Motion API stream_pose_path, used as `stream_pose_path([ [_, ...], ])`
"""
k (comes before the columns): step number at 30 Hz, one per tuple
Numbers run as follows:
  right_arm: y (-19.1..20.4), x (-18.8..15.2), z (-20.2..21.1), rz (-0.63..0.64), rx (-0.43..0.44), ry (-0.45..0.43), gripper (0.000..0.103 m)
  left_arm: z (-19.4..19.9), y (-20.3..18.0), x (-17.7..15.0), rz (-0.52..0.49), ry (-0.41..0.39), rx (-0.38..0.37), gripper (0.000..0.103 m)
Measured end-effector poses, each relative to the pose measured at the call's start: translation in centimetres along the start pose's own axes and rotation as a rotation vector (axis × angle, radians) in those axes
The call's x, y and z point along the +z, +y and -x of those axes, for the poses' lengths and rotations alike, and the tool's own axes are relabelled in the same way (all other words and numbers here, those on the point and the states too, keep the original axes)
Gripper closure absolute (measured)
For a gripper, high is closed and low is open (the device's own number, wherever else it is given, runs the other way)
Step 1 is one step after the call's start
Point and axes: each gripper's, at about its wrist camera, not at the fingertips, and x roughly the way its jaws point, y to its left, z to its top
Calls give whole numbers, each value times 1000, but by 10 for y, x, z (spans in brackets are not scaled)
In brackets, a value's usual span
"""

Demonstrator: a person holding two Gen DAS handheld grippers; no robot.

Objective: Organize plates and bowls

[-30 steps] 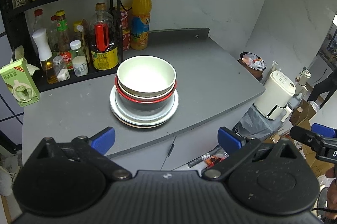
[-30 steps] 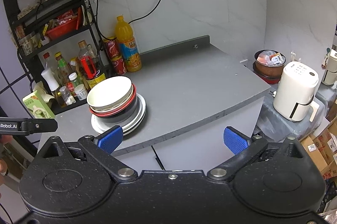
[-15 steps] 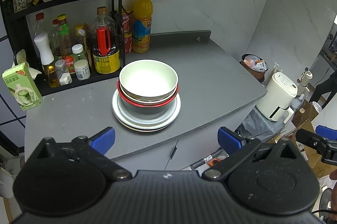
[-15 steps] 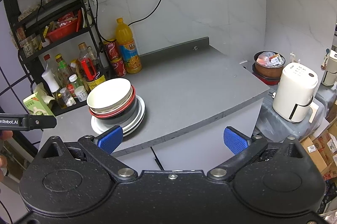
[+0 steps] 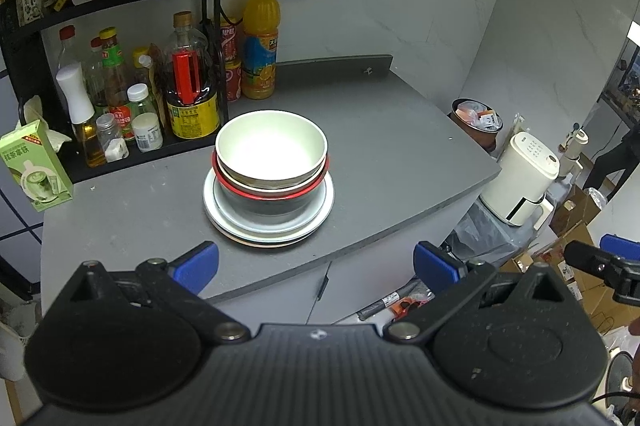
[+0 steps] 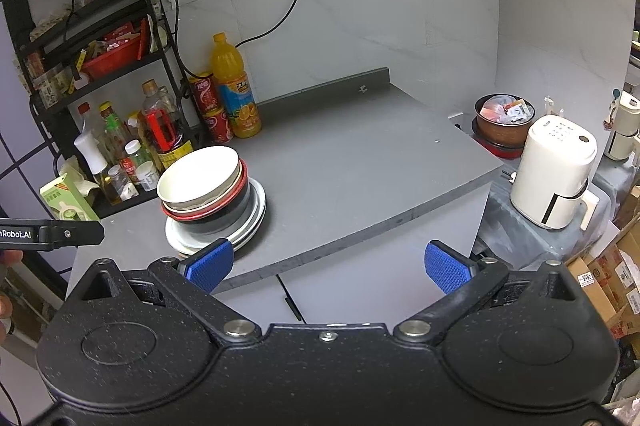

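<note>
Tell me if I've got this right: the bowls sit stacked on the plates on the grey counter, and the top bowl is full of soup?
Not quite. The left wrist view looks straight into the top bowl, and it is empty. The rest holds: bowls stacked on the plates on the grey counter.

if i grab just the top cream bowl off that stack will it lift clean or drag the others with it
The cream bowl probably lifts clean: it sits loosely nested, tilted in the red-rimmed bowl. It looks rigid and glossy, so likely slippery at the rim. The plates beneath look broad and flat, so they should stay put.
</note>
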Motion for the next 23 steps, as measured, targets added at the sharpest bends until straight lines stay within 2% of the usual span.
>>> stream_pose_path([
  [5, -1, 0, -1, 1, 0, -1, 0, 0, -4, -6, -42, 0, 25, 0],
  [23, -2, -2, -9, -7, 9, 28, 0, -4, -3, -4, -20, 15, 14, 0],
])
